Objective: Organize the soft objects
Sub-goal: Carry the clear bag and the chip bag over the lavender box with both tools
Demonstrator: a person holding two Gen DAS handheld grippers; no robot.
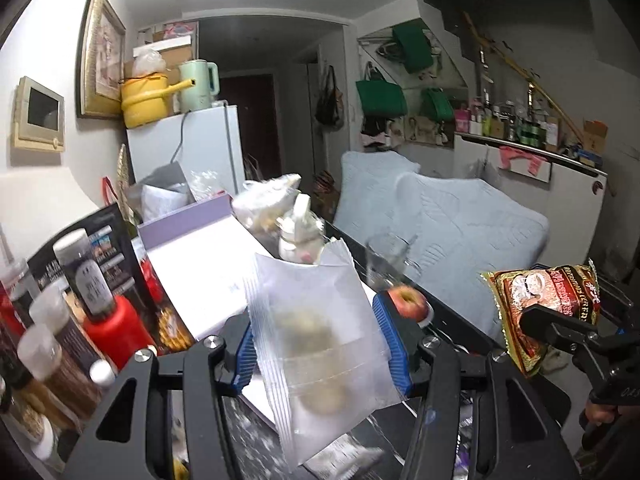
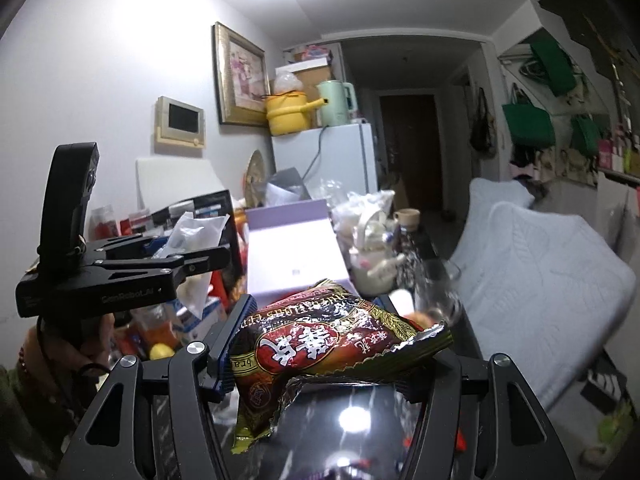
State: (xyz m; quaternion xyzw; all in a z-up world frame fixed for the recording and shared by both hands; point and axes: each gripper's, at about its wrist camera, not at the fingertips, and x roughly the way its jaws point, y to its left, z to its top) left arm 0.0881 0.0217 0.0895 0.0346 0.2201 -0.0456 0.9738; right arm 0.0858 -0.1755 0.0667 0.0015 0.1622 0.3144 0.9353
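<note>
A translucent white snack bag (image 1: 320, 332) with pale round pieces inside stands upright between the blue pads, my left gripper (image 1: 318, 344) shut on it above the table. From the right wrist view, the same bag (image 2: 192, 236) shows in that gripper (image 2: 200, 258) at the left, a hand below it. My right gripper (image 2: 324, 344) is shut on a red and gold foil snack packet (image 2: 324, 344), which lies tilted across its jaws. In the left wrist view this packet (image 1: 544, 304) hangs at the right edge, clamped by the right gripper (image 1: 548, 330).
A lilac-rimmed white box (image 1: 200, 256) lies open on the dark glossy table (image 2: 348, 420). Bottles and a red container (image 1: 112, 328) crowd the left. A jar (image 1: 300, 240), a glass (image 1: 386, 256) and an apple (image 1: 406, 300) stand ahead. Pale blue cushions (image 1: 460, 224) lie to the right.
</note>
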